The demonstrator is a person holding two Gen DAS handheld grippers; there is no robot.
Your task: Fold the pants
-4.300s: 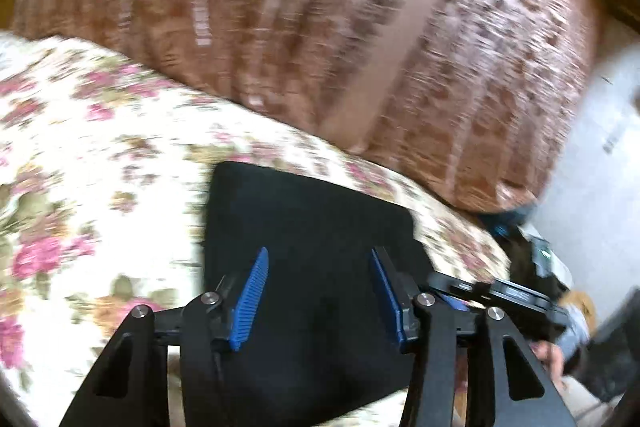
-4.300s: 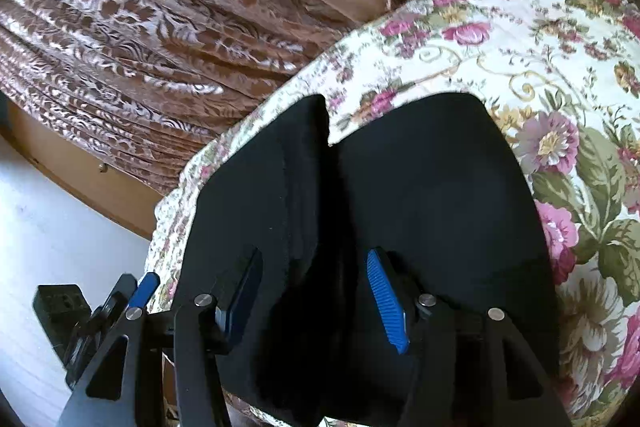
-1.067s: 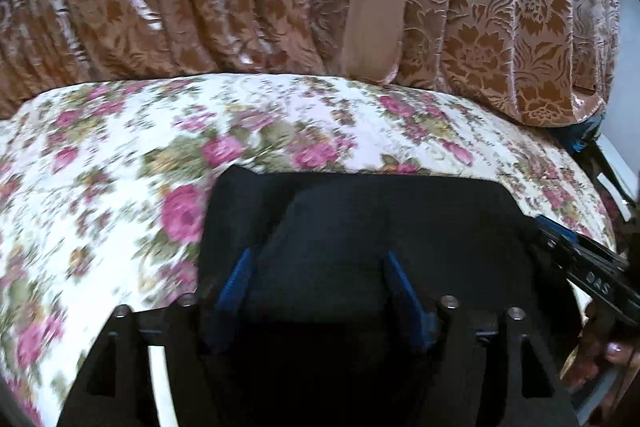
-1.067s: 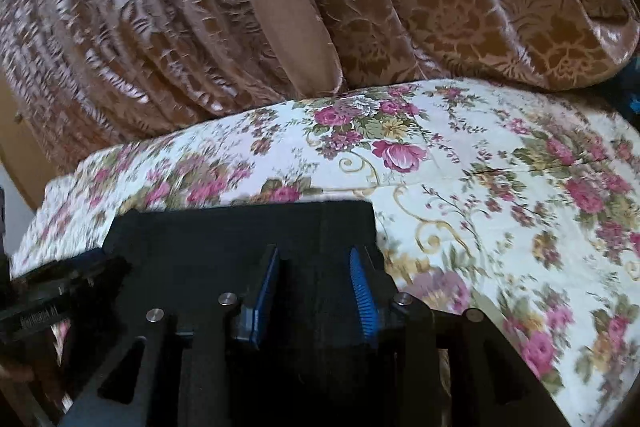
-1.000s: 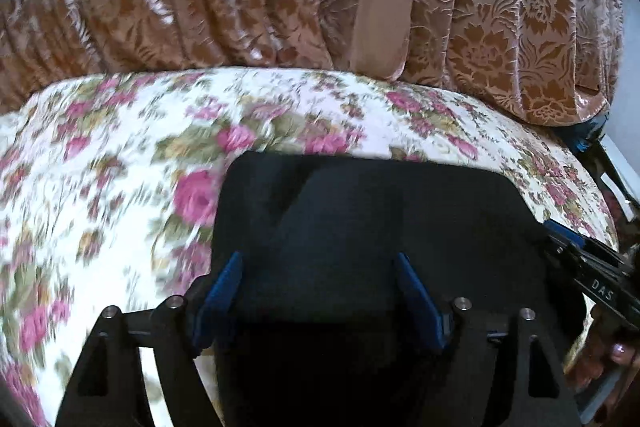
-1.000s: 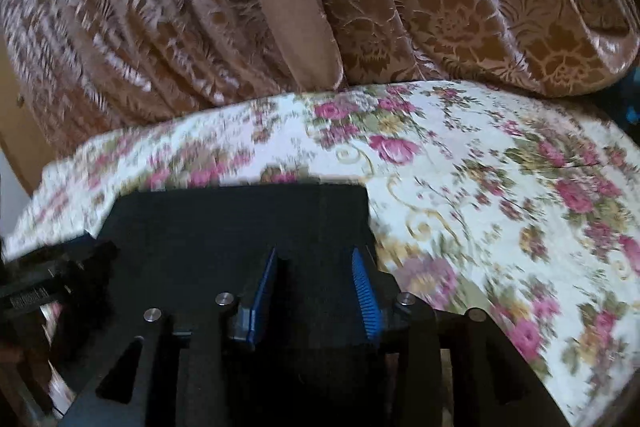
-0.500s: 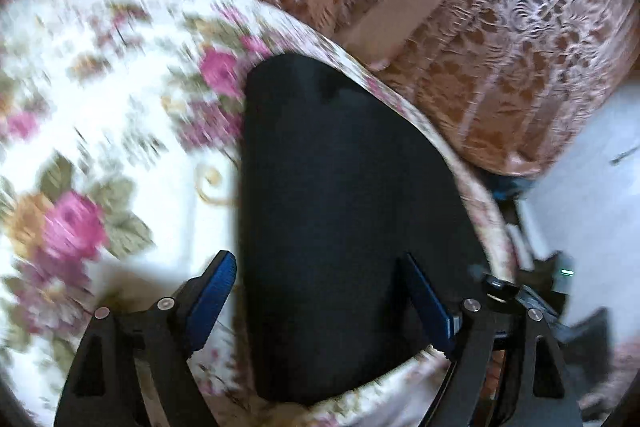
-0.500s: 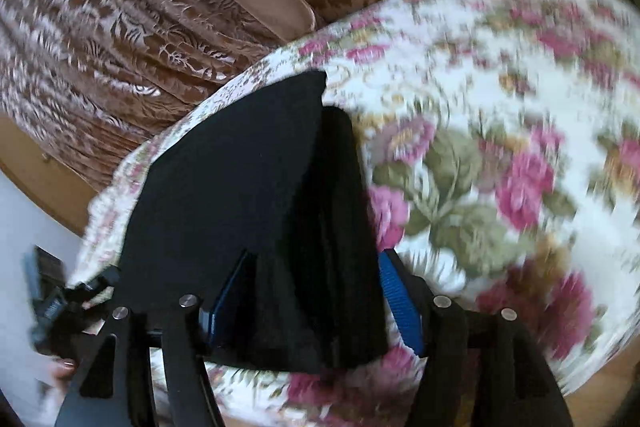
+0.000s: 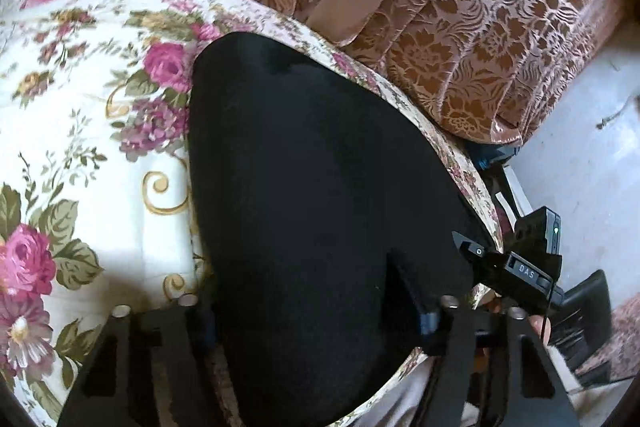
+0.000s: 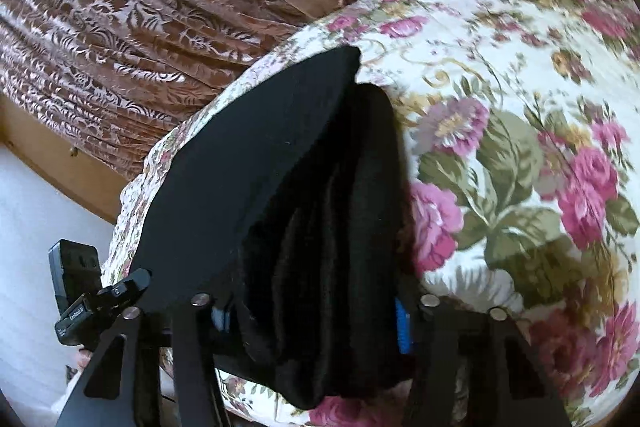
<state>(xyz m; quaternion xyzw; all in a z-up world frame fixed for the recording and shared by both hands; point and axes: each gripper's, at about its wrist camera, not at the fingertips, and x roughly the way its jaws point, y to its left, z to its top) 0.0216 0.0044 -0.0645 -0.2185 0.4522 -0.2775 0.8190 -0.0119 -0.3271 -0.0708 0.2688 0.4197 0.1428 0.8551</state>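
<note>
The black folded pants lie on the floral bedspread near its edge. My left gripper straddles their near end. Its jaws are closing, and cloth fills the gap and hides most of both pads. In the right wrist view the pants show a thick stacked fold running towards me. My right gripper is around that fold, its jaws closing. The cloth touches both blue pads and bulges over the finger bases.
Brown patterned drapery hangs behind the bed. Pale floor lies past the bed's edge. The other tool's black housing shows at the pants' right side, and the left tool's housing at their left. A wooden rail runs below the drapery.
Both views have tipped downward and rolled, so the pants now run diagonally. Both grippers opened wider half a second ago, then narrowed and sank into the cloth.
</note>
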